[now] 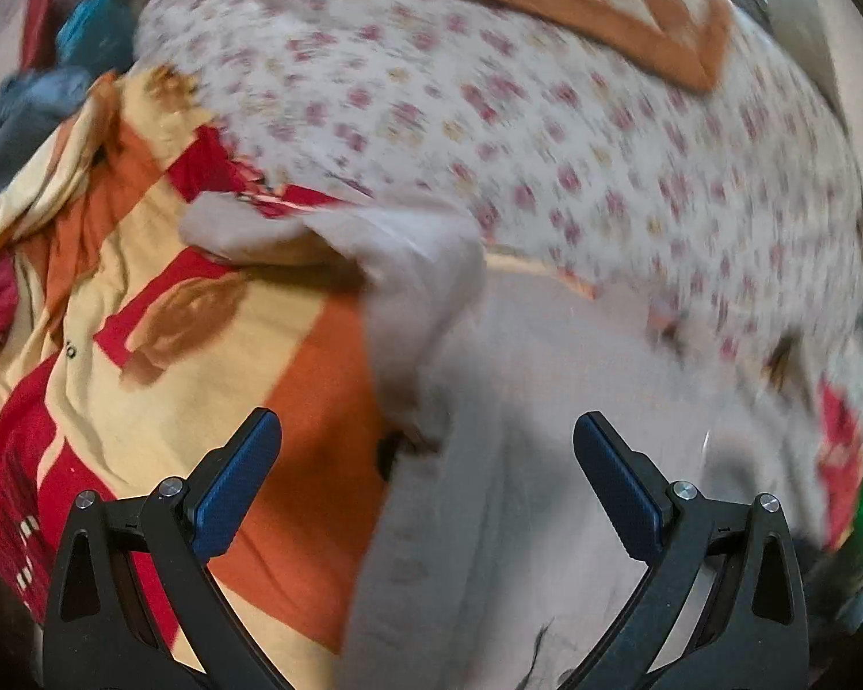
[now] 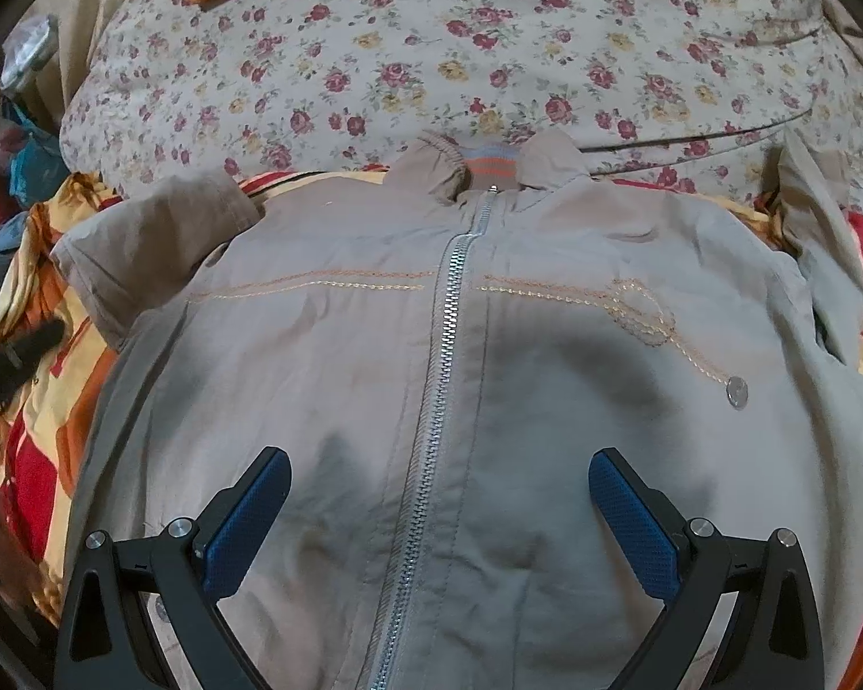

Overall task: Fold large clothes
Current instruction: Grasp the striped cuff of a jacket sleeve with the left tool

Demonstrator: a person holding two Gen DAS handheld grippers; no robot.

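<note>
Across the bed's floral sheet (image 2: 374,57) and striped blanket (image 1: 144,345) we find the beige jacket (image 2: 345,345) laid flat, zip (image 2: 449,310) running away from our right gripper (image 2: 440,512), left gripper (image 1: 426,477) nearer its folded sleeve (image 1: 374,253), both fingers spread, empty.

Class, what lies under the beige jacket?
Under the jacket a red, orange and yellow blanket shows at both sides; the part beneath the jacket's middle is covered.

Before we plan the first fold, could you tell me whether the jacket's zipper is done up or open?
Done up: the zipper runs closed from the collar down the jacket, which lies spread front-up.
</note>
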